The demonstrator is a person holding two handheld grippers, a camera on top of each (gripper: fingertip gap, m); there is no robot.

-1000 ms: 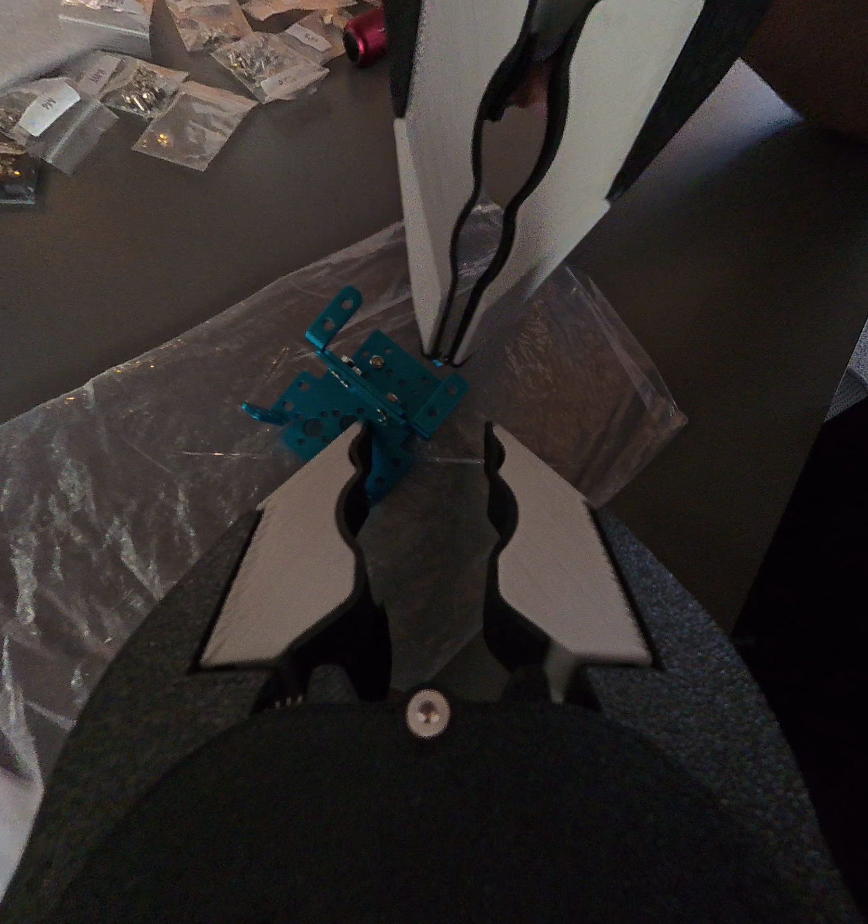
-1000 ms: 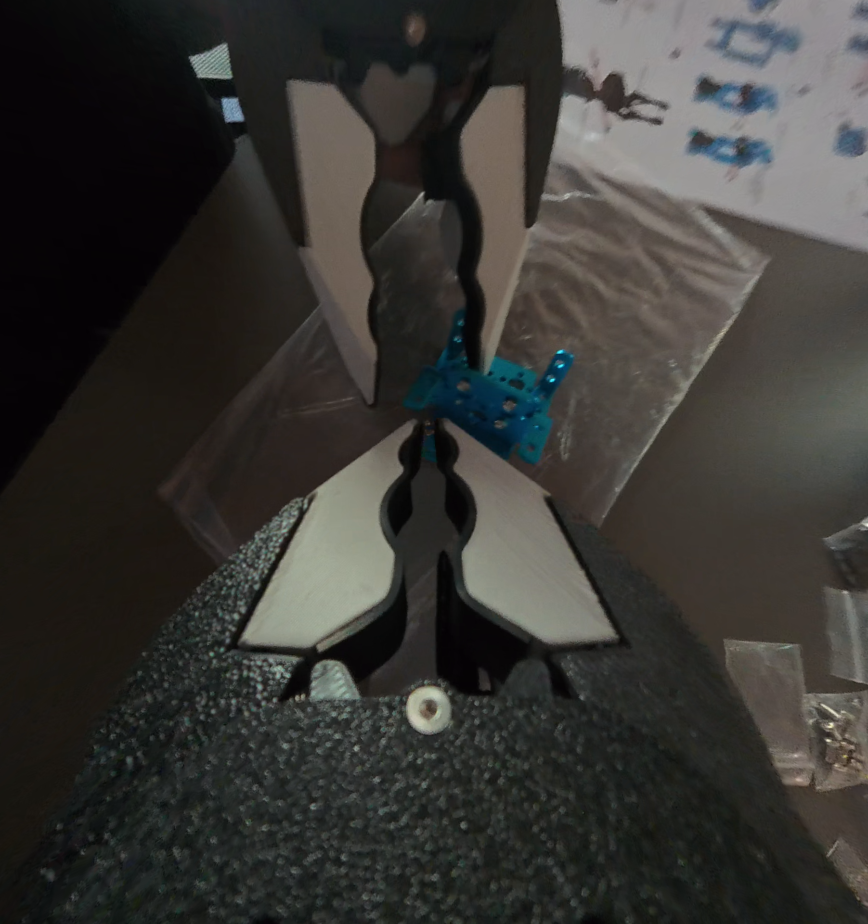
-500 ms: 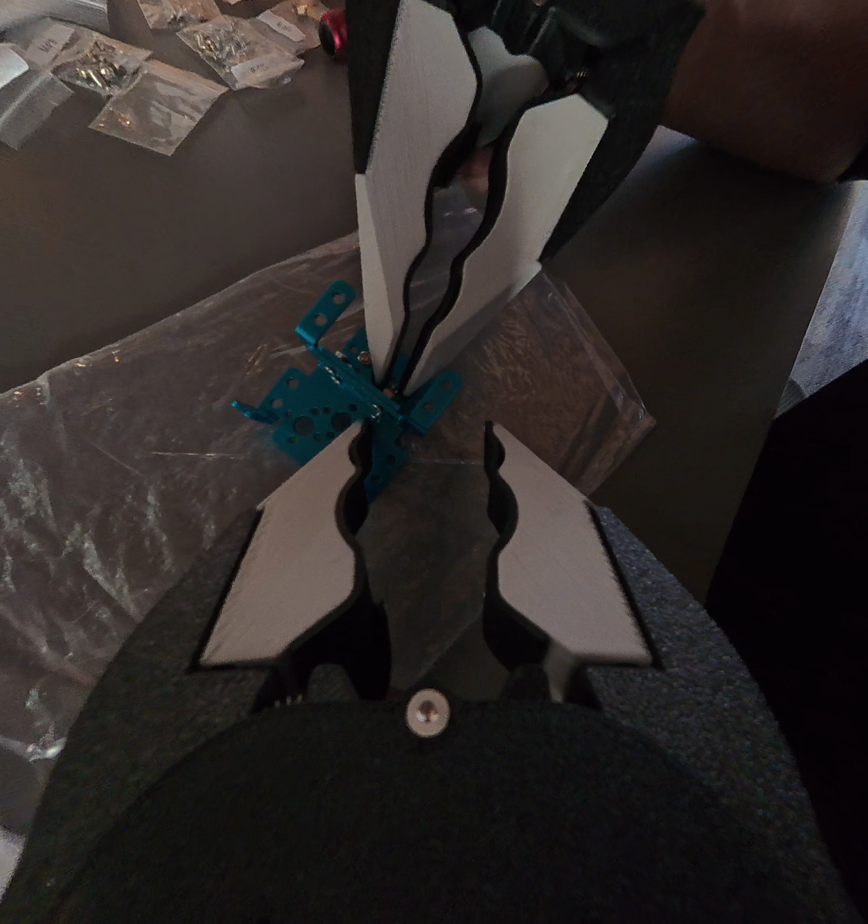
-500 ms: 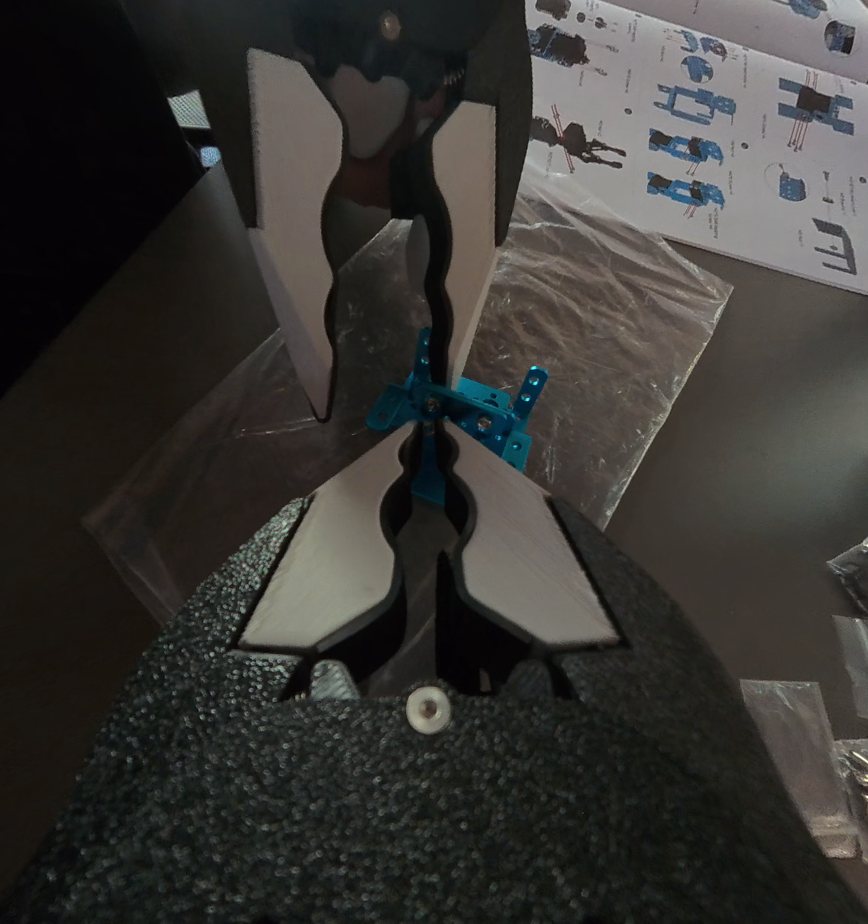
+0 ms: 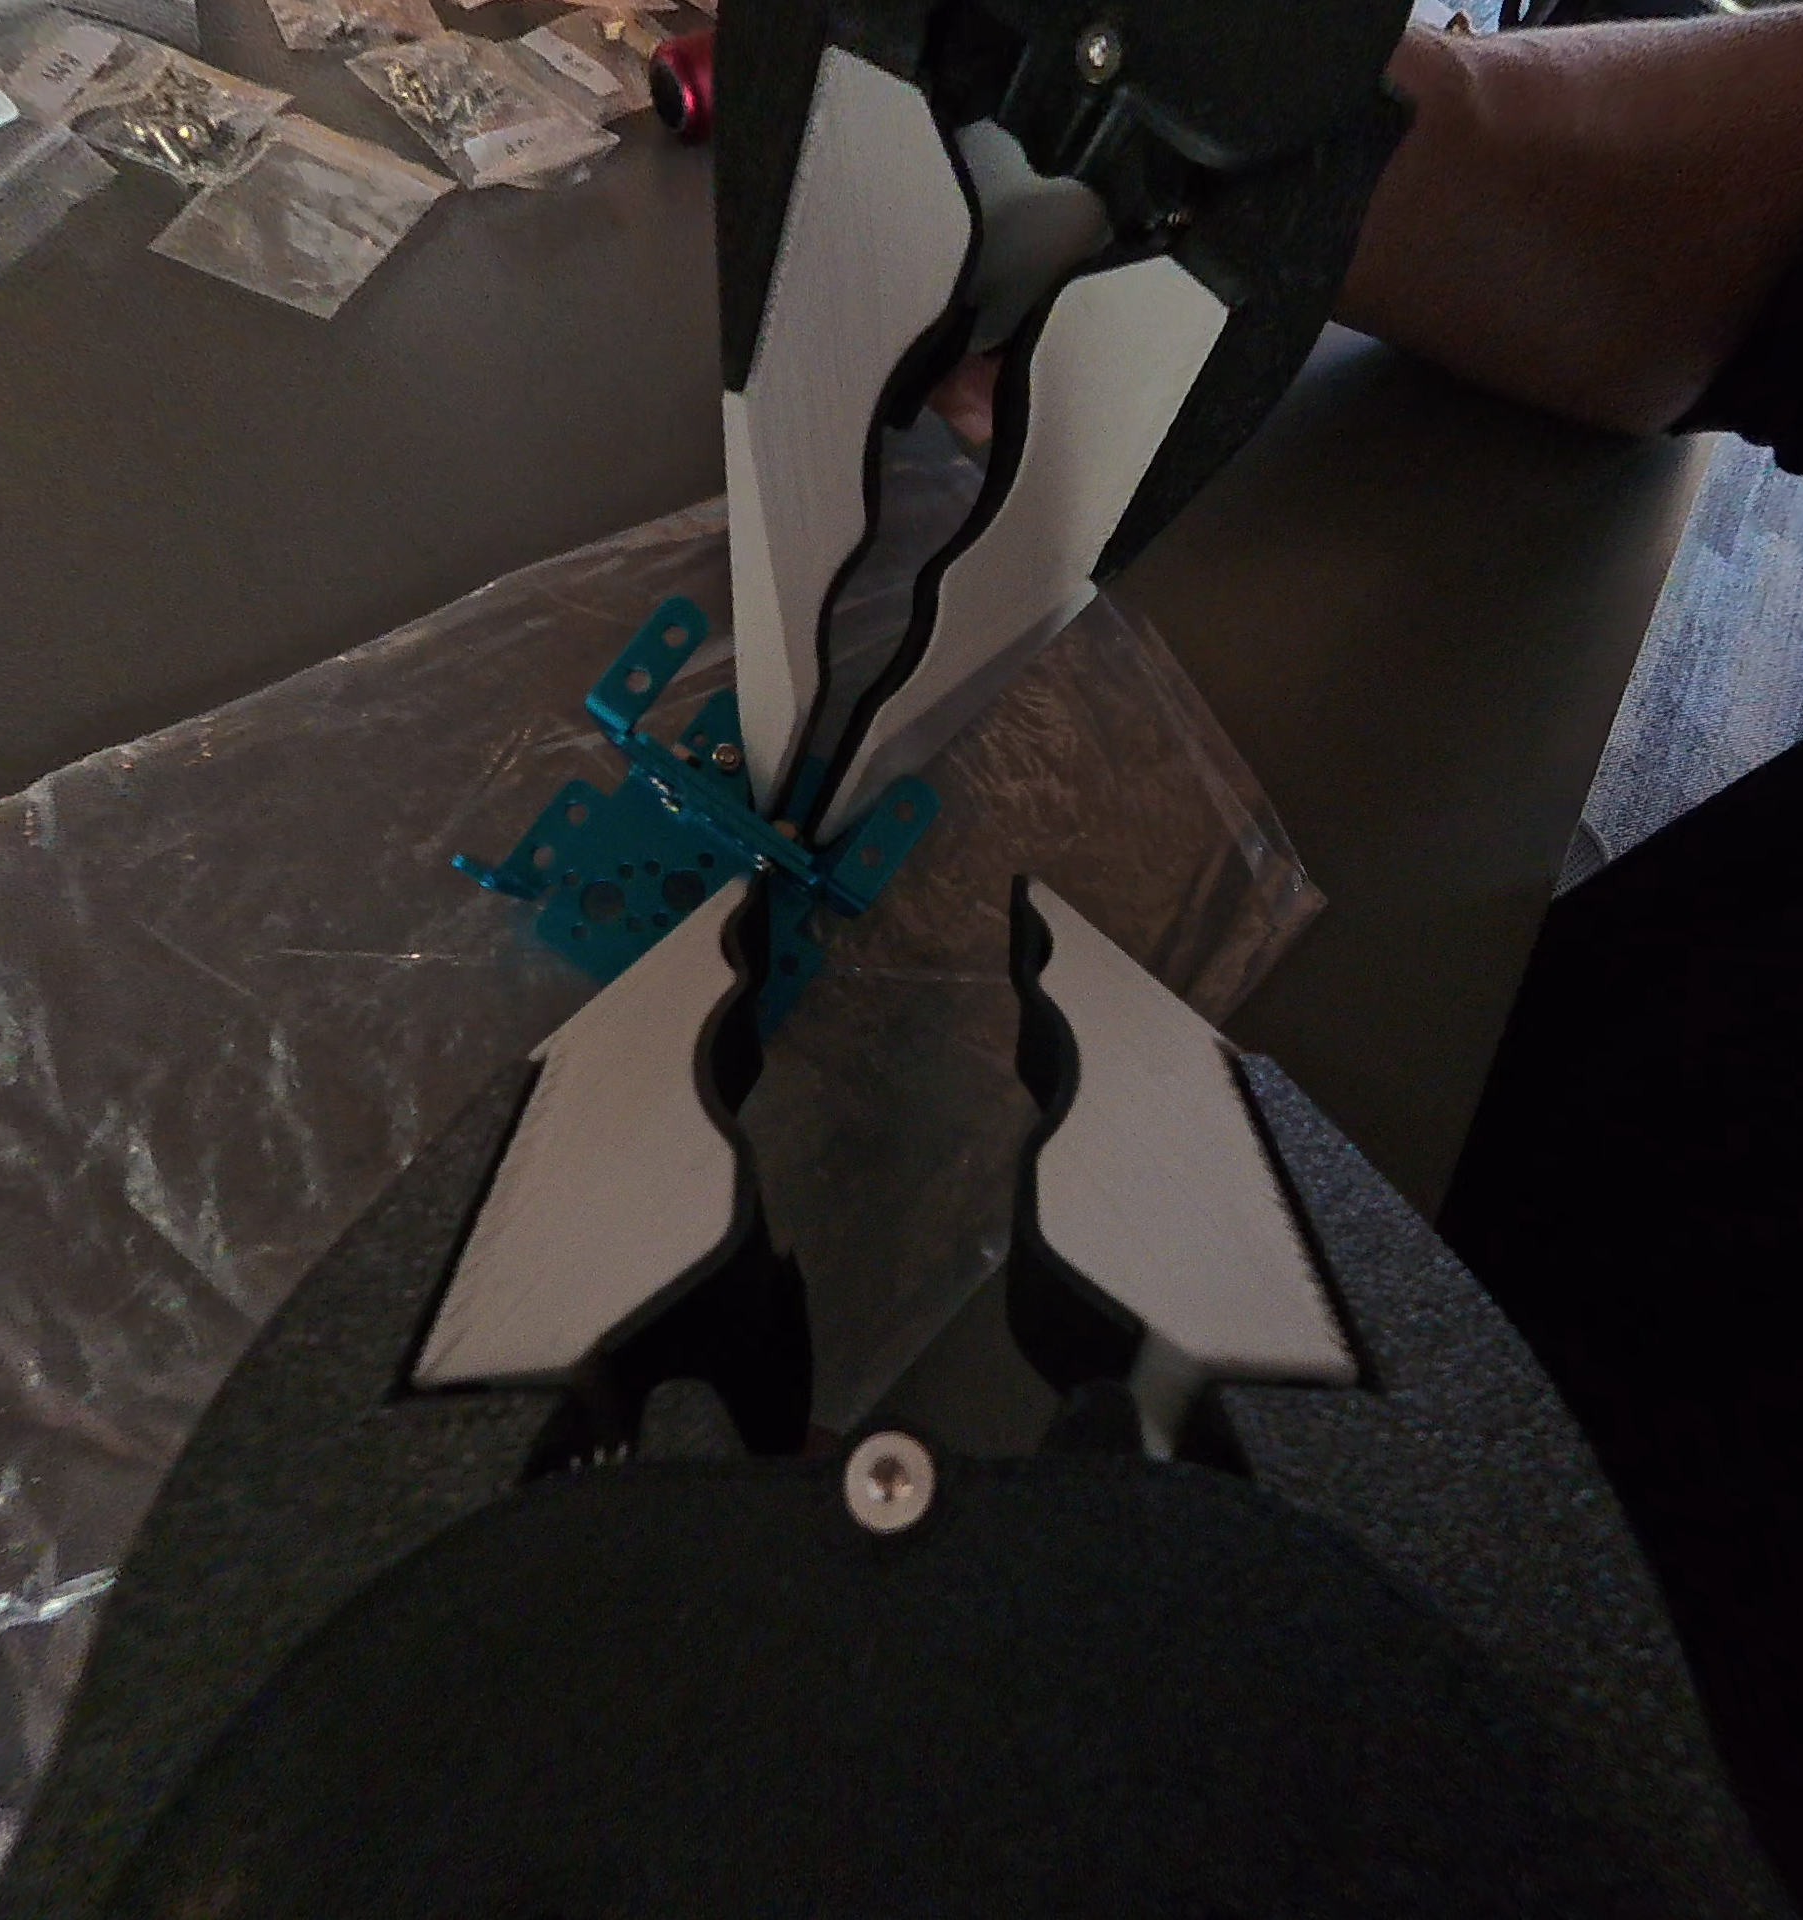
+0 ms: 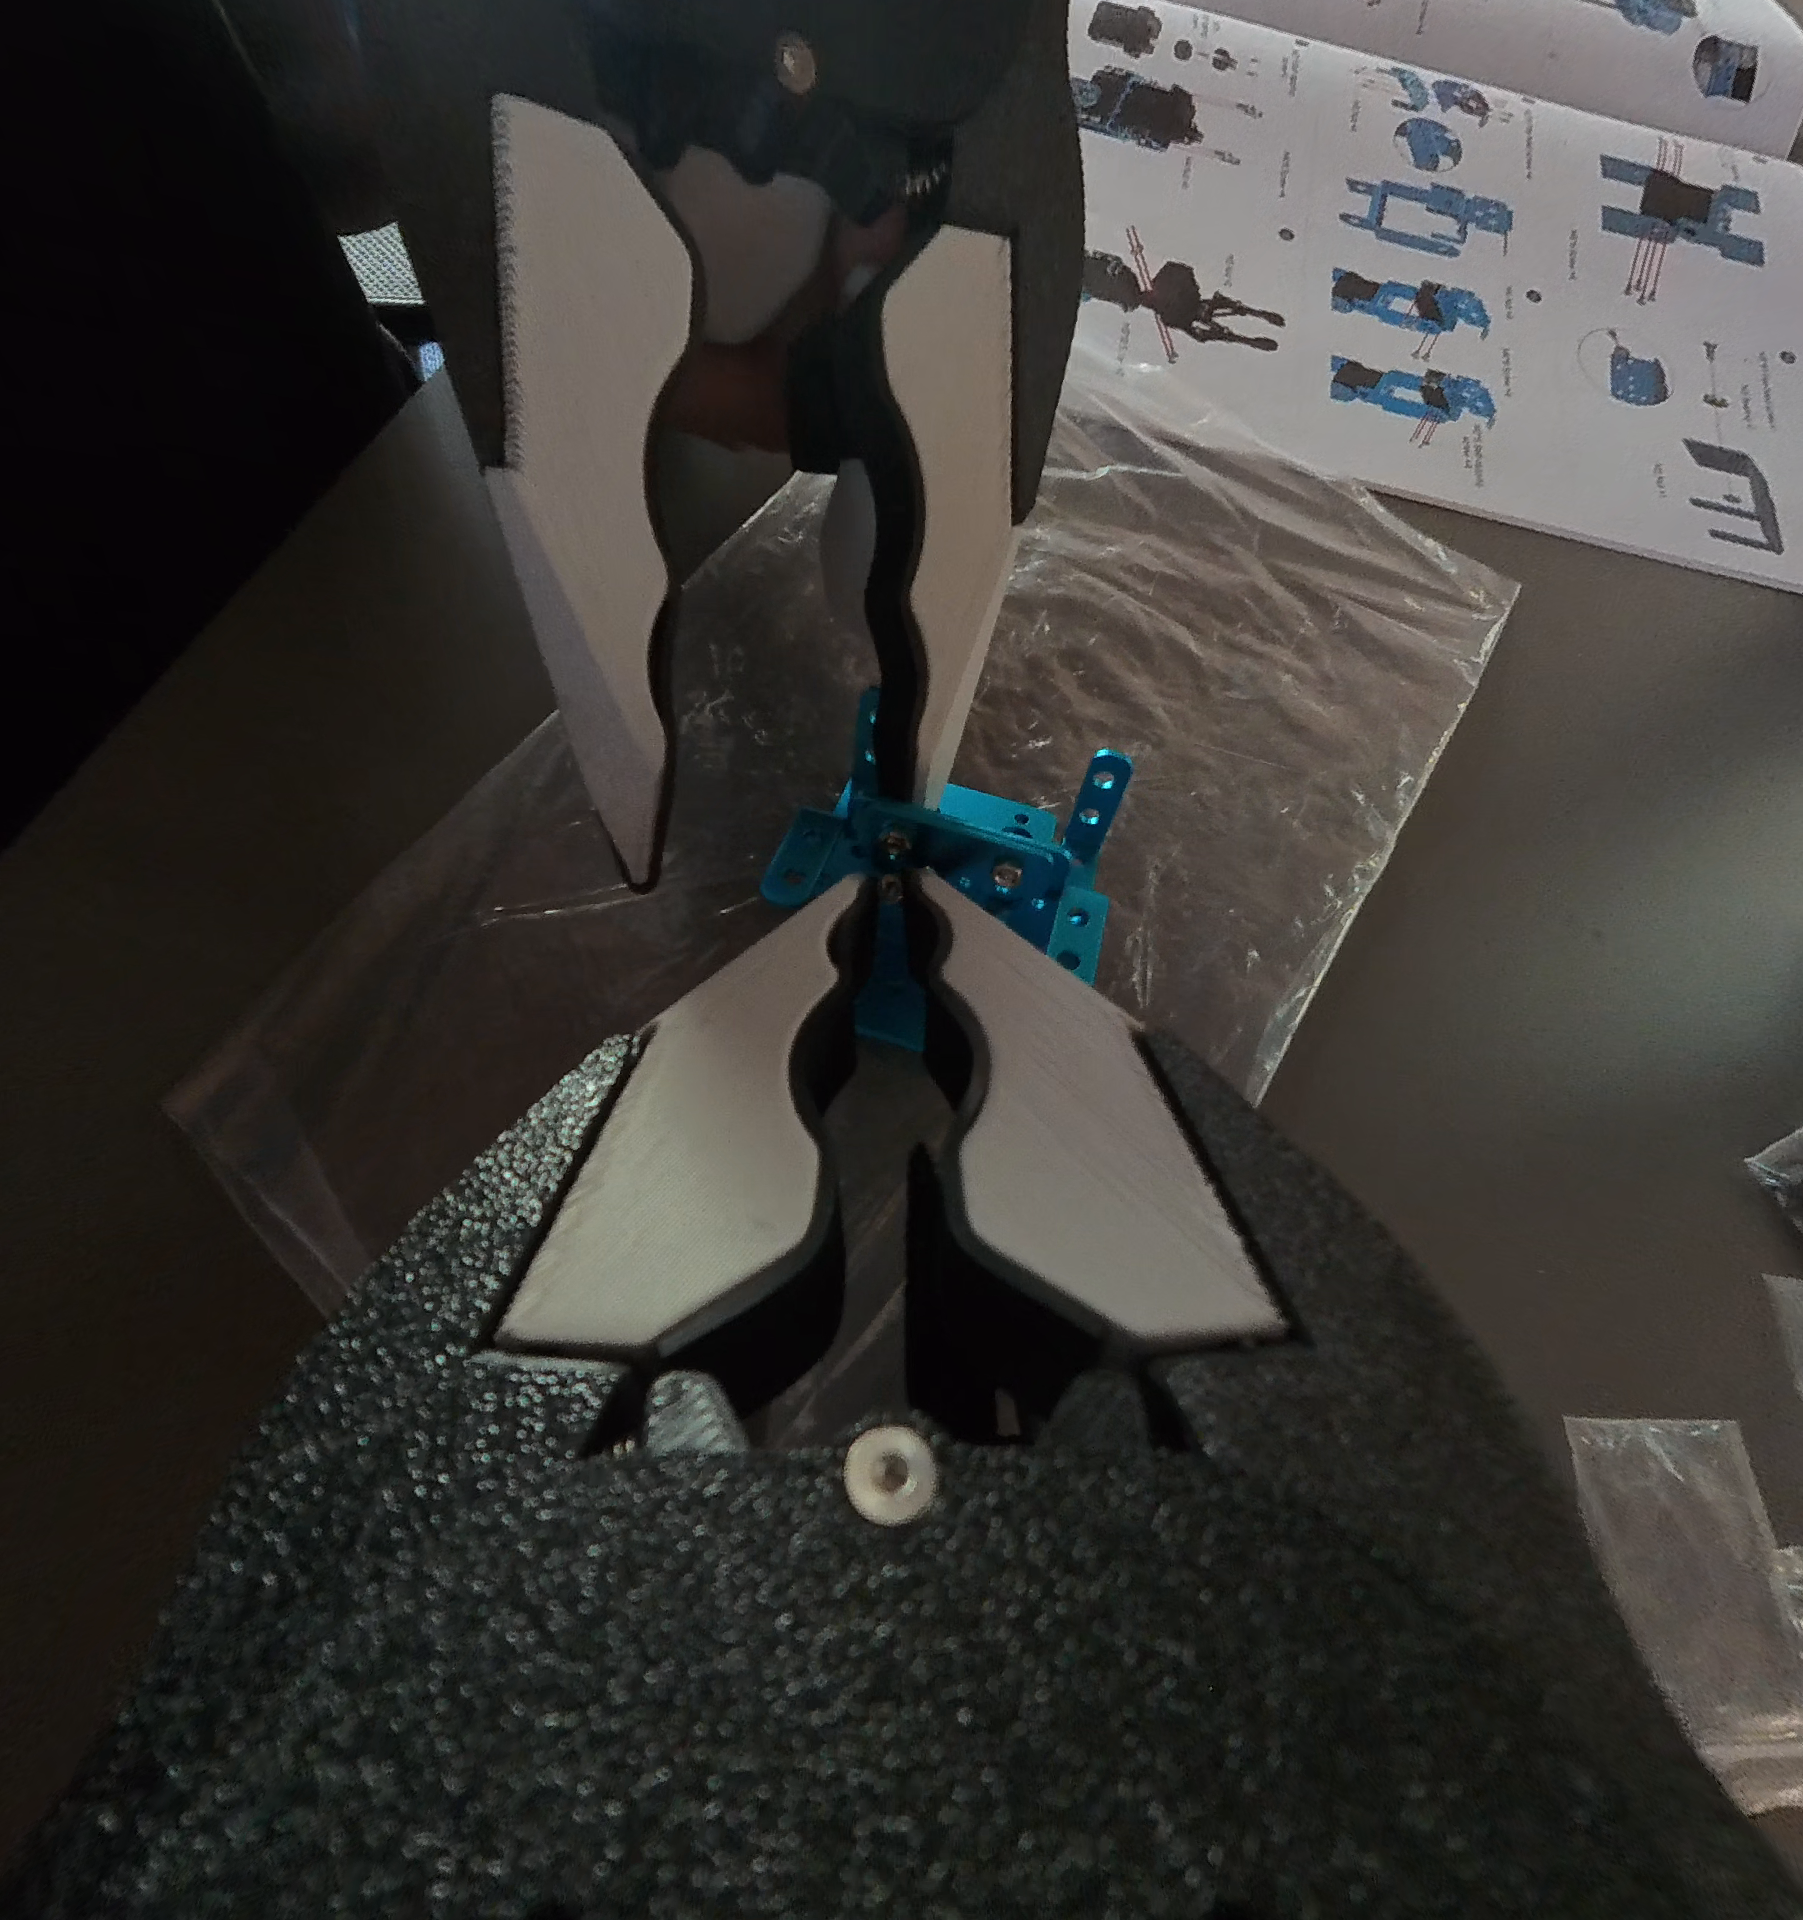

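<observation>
Dark grey-brown tabletop, dimly lit, bearing all items listed.

Clear plastic sheet, crinkled, spread flat across the middle of the table.

Printed instruction sheet, white with blue and black diagrams, at the far right in the right wrist view, its edge just beyond the plastic.

Left gripper: white fingers with black wavy pads, spread wide, nothing between them; one tip touches or just overlaps the bracket's edge, which of the two cannot be told.

Right gripper: fingers drawn narrow, tips pinched on the bracket's central screwed joint.

Blue metal bracket assembly, perforated, with upturned tabs, resting on the plastic between both grippers.

Small clear bags of hardware, scattered well apart at the table's far edge.

Red cylindrical part, beside the bags.
</observation>
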